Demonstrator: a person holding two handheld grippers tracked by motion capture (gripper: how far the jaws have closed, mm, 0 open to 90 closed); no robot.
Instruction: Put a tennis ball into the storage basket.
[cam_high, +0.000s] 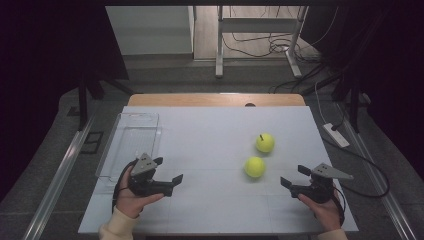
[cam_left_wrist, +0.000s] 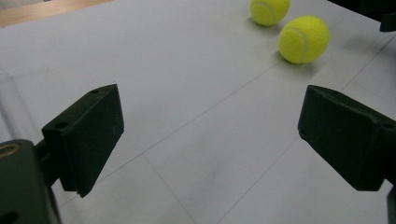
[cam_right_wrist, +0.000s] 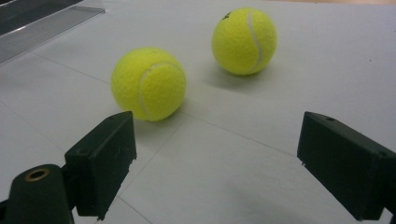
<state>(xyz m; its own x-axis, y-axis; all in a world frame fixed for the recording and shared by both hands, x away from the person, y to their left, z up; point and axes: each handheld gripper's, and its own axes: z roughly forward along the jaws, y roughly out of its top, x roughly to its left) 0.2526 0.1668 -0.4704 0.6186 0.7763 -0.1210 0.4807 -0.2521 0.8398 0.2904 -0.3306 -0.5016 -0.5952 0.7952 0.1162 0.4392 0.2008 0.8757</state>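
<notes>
With both the left hand-held gripper and right hand-held gripper wide open and empty, the nearer fuzzy yellow tennis ball, resting on the white counter just beside the second yellow tennis ball, may roll away if one jaw touches it first.

Your left gripper sits at about seven o'clock in the high view, jaws spread wide, pointing toward three o'clock. Your right gripper sits near five o'clock, jaws equally wide, aimed roughly toward ten o'clock, though foreshortening blurs that.
</notes>
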